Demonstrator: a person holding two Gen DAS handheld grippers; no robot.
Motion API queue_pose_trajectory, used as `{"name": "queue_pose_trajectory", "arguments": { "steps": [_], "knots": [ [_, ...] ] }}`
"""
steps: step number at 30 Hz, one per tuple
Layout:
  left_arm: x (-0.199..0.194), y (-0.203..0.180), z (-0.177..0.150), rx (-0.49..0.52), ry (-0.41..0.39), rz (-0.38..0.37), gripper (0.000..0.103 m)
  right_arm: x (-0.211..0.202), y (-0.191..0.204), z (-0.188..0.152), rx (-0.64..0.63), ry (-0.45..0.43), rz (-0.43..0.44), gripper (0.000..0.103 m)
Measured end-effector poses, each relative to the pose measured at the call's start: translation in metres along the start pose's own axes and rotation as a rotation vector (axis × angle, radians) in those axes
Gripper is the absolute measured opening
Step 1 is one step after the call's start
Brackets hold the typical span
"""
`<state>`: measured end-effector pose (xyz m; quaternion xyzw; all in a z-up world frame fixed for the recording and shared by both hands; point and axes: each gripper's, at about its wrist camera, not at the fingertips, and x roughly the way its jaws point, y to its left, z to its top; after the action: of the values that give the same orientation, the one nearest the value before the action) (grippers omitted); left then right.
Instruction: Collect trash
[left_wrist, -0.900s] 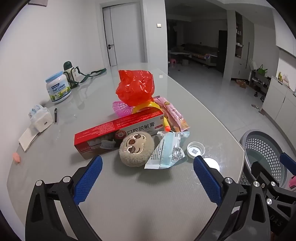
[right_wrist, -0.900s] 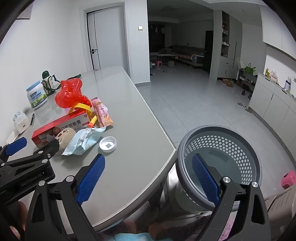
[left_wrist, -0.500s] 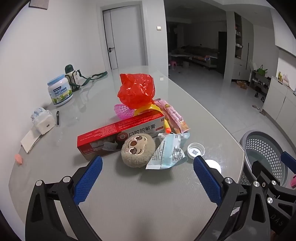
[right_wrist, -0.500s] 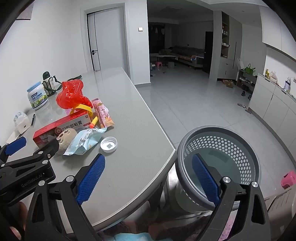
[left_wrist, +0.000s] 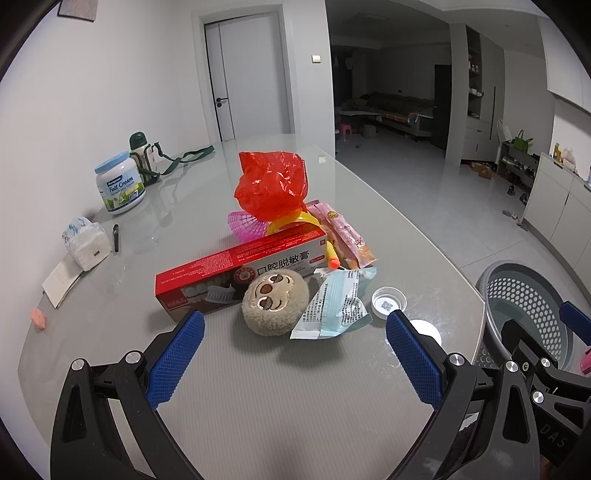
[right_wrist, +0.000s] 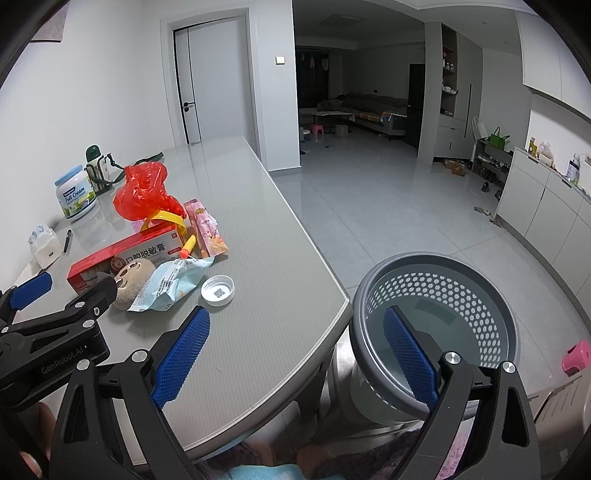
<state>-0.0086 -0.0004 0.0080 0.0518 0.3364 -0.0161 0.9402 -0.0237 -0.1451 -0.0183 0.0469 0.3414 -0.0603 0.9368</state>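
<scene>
two tools are spread wide and hold nothing: the left tool (left_wrist: 293, 345) hangs over the counter (left_wrist: 258, 398) just short of the trash pile, and the right tool (right_wrist: 295, 345) straddles the counter edge with the bin (right_wrist: 436, 325) under its right finger.

the step in hand looks like the first pick. best start with the nearest, loosest piece. the blue wrapper (left_wrist: 334, 304) lies just ahead of the left tool, slightly right of centre, leaning on the plush (left_wrist: 275, 301). it is thin crinkled film, so pinch a raised fold rather than pressing flat on the smooth, glossy counter. the cap (left_wrist: 388, 302), ahead of the right finger, is a shallow rigid white disc; take it across the rim. the box (left_wrist: 243, 271), beyond the plush, is long stiff card; grip it across its narrow width near the middle so it will not swing. farther ahead sit a crumpled red bag (left_wrist: 273, 186), a pink mesh (left_wrist: 245, 225) and a pink packet (left_wrist: 345, 236), all soft and light. the plush is round and fuzzy, perhaps not trash.

the bin is perforated grey plastic, open-topped, beside the counter's corner.
</scene>
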Motion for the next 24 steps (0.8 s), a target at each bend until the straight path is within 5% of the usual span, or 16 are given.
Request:
{"name": "queue_pose_trajectory", "arguments": {
  "steps": [24],
  "knots": [
    [-0.0047,0.0001,0.0001,0.0,-0.002,0.001,0.097,-0.0036,-0.0004,0.002,0.002,-0.004,0.004,0.091]
  ]
}}
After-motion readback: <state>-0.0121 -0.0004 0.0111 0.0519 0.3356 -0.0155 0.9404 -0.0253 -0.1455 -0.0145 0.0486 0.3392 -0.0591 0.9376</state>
